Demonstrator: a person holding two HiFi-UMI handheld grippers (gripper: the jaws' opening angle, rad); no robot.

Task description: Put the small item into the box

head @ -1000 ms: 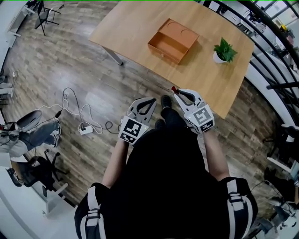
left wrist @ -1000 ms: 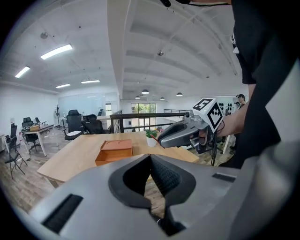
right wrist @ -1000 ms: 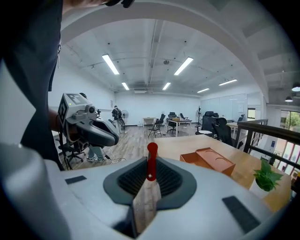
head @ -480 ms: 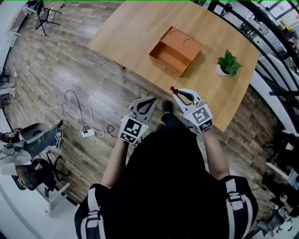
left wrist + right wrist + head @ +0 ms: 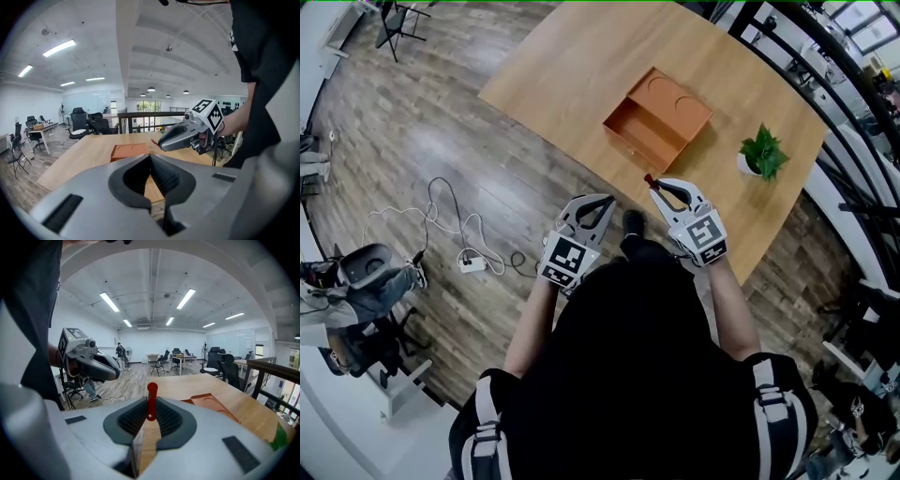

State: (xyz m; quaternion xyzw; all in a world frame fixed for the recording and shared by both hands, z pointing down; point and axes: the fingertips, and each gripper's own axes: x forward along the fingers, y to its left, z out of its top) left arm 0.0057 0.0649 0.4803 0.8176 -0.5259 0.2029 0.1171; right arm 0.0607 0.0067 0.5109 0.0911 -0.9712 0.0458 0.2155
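Note:
An open orange box (image 5: 656,117) lies on the wooden table (image 5: 572,66), with its lid part showing two round recesses. My right gripper (image 5: 656,187) hovers at the table's near edge, short of the box, and is shut on a small red item (image 5: 649,179). In the right gripper view the red item (image 5: 151,399) stands upright between the pads, with the box (image 5: 211,404) ahead to the right. My left gripper (image 5: 602,202) is over the floor beside it, shut with nothing held. The left gripper view shows the box (image 5: 129,152) beyond its closed tips (image 5: 150,157).
A small potted plant (image 5: 764,155) stands on the table right of the box. A white cable and power strip (image 5: 471,263) lie on the wood floor at left. A seated person (image 5: 356,281) is at far left. Black railings (image 5: 853,141) run behind the table.
The table and box have shifted slightly in the head view as the person moves. Both grippers keep their places and the right one still holds the red item.

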